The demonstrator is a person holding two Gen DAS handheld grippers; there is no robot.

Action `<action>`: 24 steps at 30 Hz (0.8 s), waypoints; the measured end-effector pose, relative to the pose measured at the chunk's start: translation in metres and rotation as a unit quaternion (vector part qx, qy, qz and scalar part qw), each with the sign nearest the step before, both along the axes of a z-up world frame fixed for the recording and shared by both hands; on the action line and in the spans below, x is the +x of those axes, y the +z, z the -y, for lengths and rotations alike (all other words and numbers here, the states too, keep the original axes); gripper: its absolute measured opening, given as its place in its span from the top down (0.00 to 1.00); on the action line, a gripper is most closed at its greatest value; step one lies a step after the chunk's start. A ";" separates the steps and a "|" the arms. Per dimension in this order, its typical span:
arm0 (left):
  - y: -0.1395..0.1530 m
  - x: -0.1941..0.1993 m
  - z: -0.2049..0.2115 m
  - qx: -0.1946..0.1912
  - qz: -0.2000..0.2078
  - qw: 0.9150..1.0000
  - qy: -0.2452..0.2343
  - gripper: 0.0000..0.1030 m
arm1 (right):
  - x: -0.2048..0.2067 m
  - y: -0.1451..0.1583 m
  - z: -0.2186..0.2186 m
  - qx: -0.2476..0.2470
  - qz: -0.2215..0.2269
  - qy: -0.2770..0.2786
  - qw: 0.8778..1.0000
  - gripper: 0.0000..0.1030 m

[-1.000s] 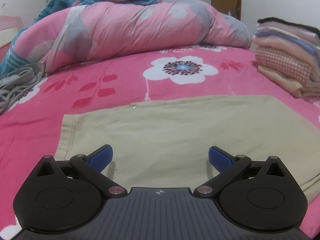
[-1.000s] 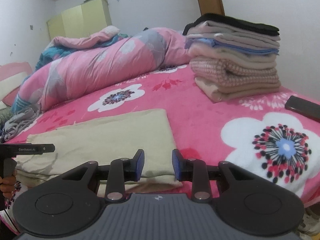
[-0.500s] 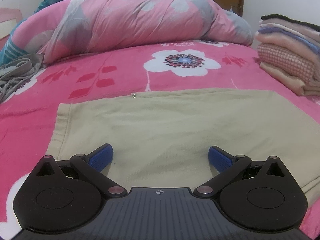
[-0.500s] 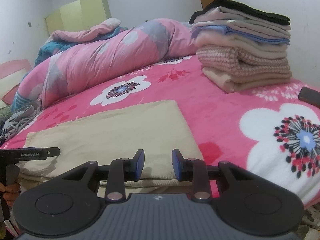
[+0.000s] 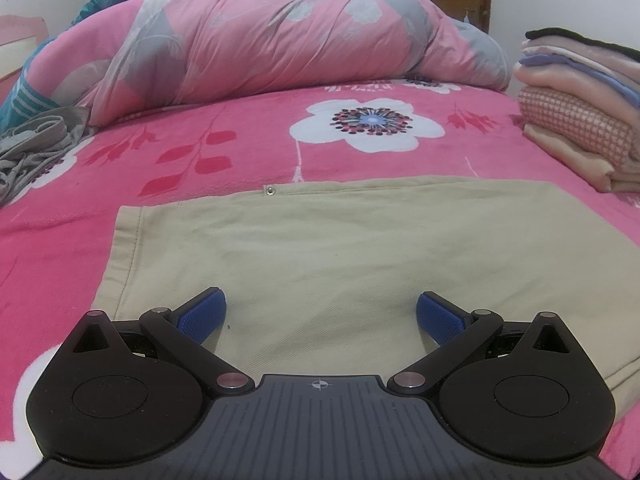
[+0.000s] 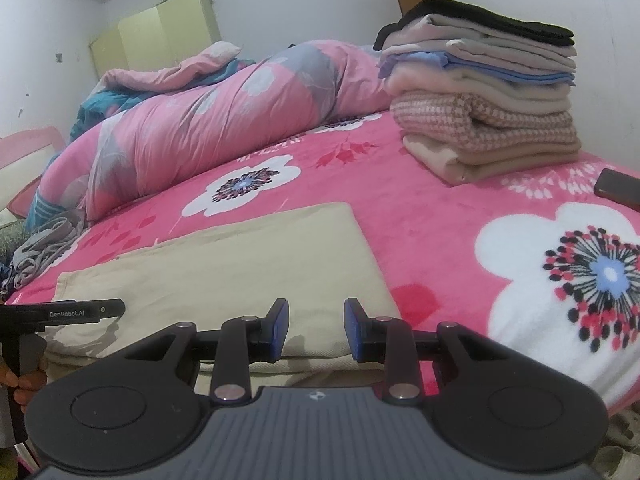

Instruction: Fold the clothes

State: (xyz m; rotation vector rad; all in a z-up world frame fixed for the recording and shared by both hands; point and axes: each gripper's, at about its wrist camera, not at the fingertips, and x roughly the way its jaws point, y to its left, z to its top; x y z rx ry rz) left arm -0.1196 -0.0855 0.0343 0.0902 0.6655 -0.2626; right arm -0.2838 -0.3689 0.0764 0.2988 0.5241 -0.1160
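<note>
Moved closer and lower over the beige garment (image 5: 340,248) since the earlier frames — both views now fill more with cloth and less with bare bedspread; garment itself unshifted, same outline, same small metal snap (image 5: 271,190) at its far edge. Left gripper (image 5: 320,316) spread wide, blue pads hovering just over the near part of the cloth, nothing between them. Right gripper (image 6: 316,330) partly open, gap unchanged across the earlier frames, pads poised at the near edge of the garment's right end, no cloth pinched. Garment lying flat on the pink floral bed (image 6: 460,216), already doubled over to judge from the layered edge visible under the right gripper, hemmed end to the left. Stack of folded clothes (image 6: 484,92) standing well apart toward the far right corner; rolled quilt (image 5: 280,44) along the far side; crumpled grey garment (image 5: 32,148) at the left margin, not yet handled; dark phone (image 6: 618,188) on the bed at the right. Assessment — approach finished or nearly so, no grasp taken; next fold probably calls for both grippers to close on the near edge. Risk noted: layered edge may separate if only the top ply is caught.
</note>
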 end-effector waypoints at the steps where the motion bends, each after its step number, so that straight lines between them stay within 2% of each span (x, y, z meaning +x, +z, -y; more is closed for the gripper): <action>1: 0.000 0.000 0.000 0.000 0.000 1.000 0.000 0.00 | 0.000 0.000 0.000 0.000 0.000 0.000 1.000 0.69; 24: 0.000 0.002 0.000 -0.002 -0.002 1.000 -0.001 0.00 | -0.002 0.000 -0.002 -0.002 0.001 0.002 1.000 0.69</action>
